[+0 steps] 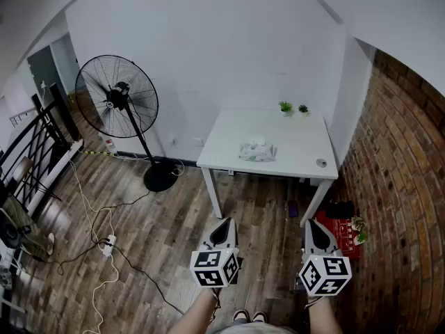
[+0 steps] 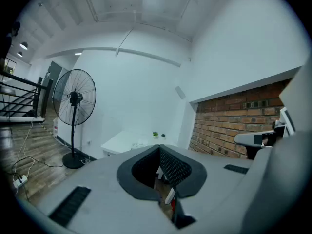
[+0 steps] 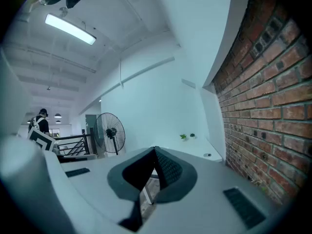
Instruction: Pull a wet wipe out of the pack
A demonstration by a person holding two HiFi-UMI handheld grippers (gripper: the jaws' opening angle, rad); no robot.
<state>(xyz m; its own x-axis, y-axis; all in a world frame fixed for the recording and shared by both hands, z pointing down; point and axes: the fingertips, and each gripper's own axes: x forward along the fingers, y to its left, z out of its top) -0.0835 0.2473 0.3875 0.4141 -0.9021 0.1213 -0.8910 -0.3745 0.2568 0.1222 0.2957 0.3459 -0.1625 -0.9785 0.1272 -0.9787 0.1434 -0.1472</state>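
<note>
The wet wipe pack, pale with a green print, lies flat near the middle of a white table across the room. In the left gripper view the pack is only a faint shape on the distant table. Both grippers are held low over the wooden floor, well short of the table. My left gripper is shut, its jaws meeting at a point, nothing between them. My right gripper is likewise shut and empty.
Two small potted plants and a small round object sit on the table. A tall pedestal fan stands left of it. Cables and a power strip lie on the floor. A brick wall runs along the right, a black railing on the left.
</note>
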